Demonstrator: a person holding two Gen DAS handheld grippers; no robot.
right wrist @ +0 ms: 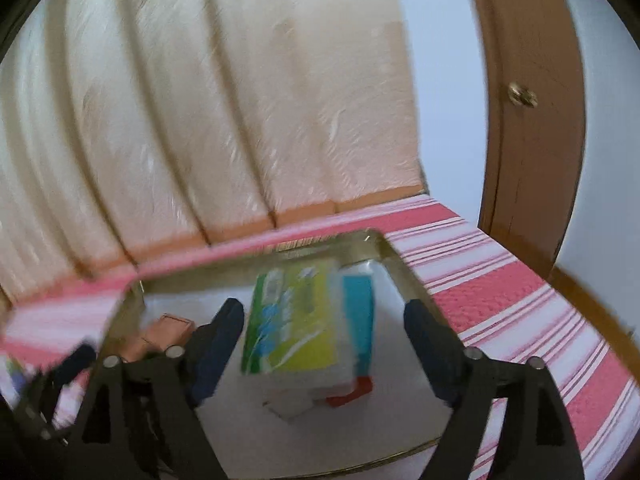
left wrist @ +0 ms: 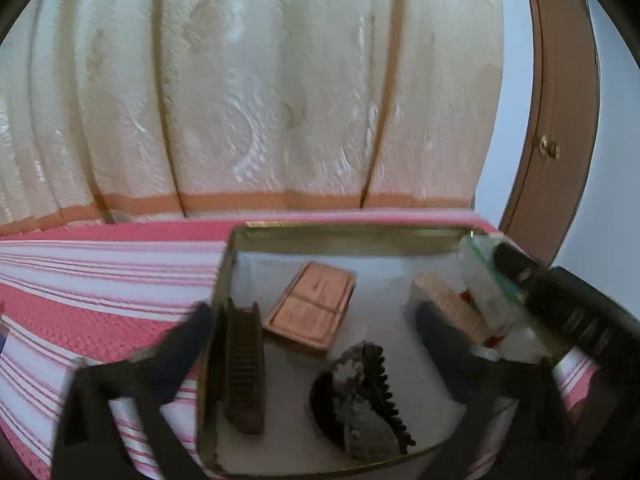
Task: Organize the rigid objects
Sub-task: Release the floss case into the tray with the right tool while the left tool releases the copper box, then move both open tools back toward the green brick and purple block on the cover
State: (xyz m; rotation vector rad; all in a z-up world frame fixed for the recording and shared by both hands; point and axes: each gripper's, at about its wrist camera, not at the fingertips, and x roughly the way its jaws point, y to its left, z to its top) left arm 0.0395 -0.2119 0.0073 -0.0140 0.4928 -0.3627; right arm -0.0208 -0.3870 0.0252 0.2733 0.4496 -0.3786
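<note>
A gold-rimmed tin tray [left wrist: 344,232] with a white floor lies on the striped bed. In it are a copper-coloured box [left wrist: 310,310], a dark comb [left wrist: 244,364] along the left wall and a dark toothed hair clip [left wrist: 362,396]. My left gripper [left wrist: 316,344] is open, one finger outside the left wall, one over the tray's right part. My right gripper [right wrist: 324,340] is open above the tray [right wrist: 396,260]; a green and yellow packet [right wrist: 296,320] lies between its fingers on a teal, white and red box [right wrist: 360,320]. The right gripper also shows in the left wrist view [left wrist: 520,272].
The bed has a pink and white striped cover [left wrist: 100,280]. Cream upright mattresses [left wrist: 260,100] stand right behind the tray. A brown wooden door [right wrist: 528,120] with a brass knob stands at the right, beside a pale wall.
</note>
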